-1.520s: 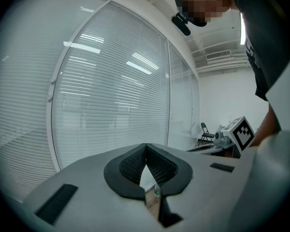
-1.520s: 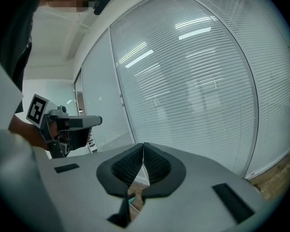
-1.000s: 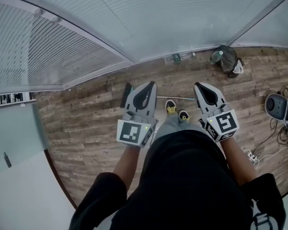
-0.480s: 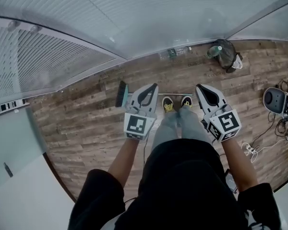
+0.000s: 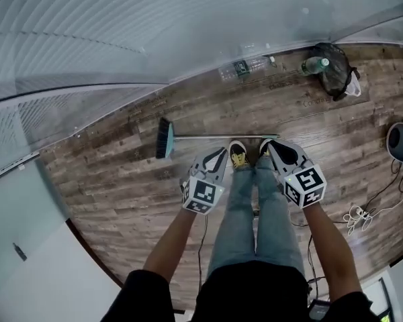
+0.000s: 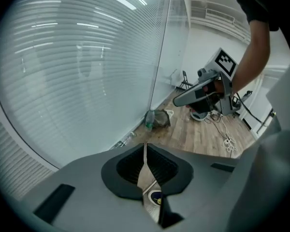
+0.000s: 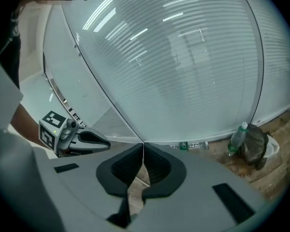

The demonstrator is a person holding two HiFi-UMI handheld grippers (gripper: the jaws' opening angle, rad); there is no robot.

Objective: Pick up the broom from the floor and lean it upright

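Lying flat on the wooden floor (image 5: 107, 180), parallel to its edge under the glass wall (image 5: 188, 32), the broom (image 5: 201, 137) sits just past the person's shoes (image 5: 238, 154), untouched. The left gripper (image 5: 221, 151) and right gripper (image 5: 264, 143) point at its handle, likely for a two-handed lift. Both have their fingers together and empty.

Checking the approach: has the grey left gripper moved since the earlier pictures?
Yes. The grey left gripper has come down toward the brown plank floor, near the handle of the teal-bristled broom.
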